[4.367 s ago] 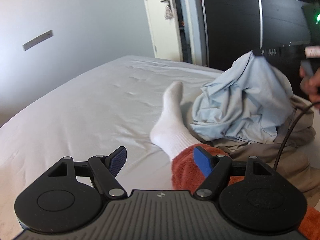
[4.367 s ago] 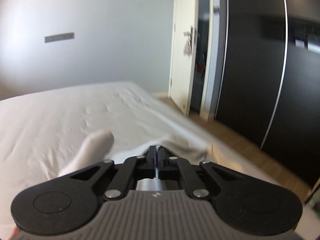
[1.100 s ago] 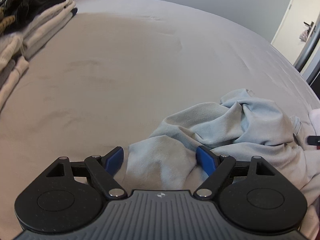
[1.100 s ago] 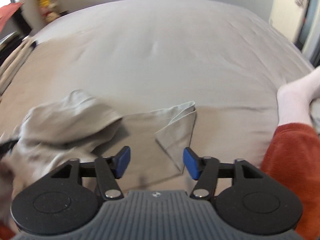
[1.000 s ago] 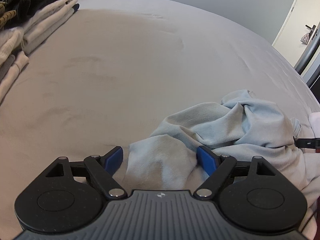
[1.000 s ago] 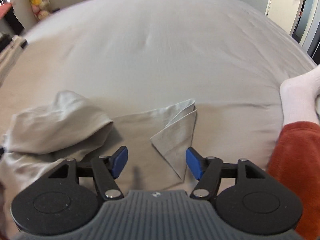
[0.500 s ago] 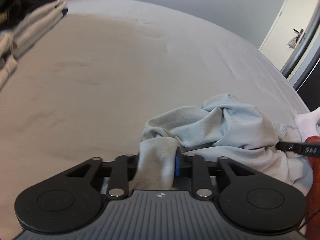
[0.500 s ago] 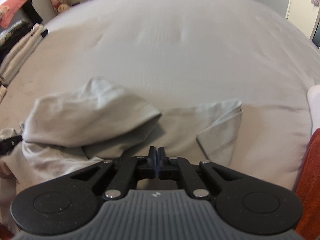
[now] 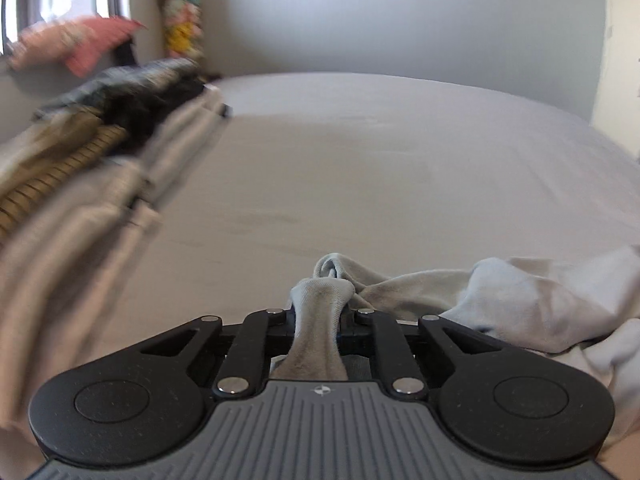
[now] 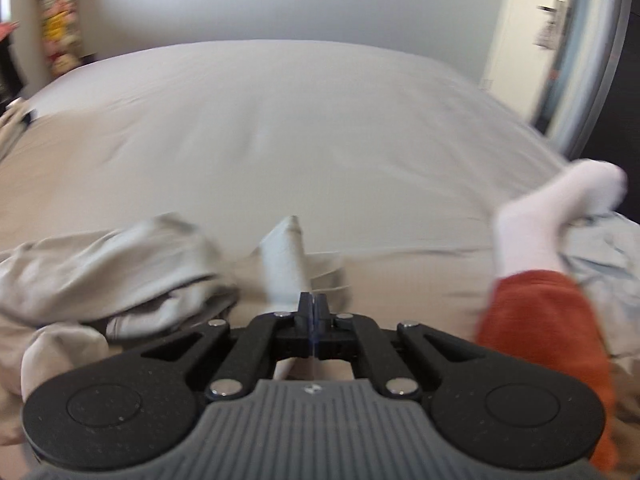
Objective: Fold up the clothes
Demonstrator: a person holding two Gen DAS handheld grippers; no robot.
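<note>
A crumpled pale grey garment lies on the bed at the near right of the left wrist view. My left gripper has a bunched fold of it between its pads; the jaws are closing and pinch the cloth, which rises a little off the sheet. In the right wrist view the same garment spreads to the left. My right gripper is shut on a folded corner of it, which stands up just beyond the fingertips. The picture is blurred by motion.
A row of folded clothes runs along the bed's left side. A person's leg in a white sock and orange trouser leg lies at the right, with a light blue garment behind it. A door stands at far right.
Both grippers went from open over the garment to closed on it. Both have since risen and tipped up, pulling the held cloth off the sheet.
</note>
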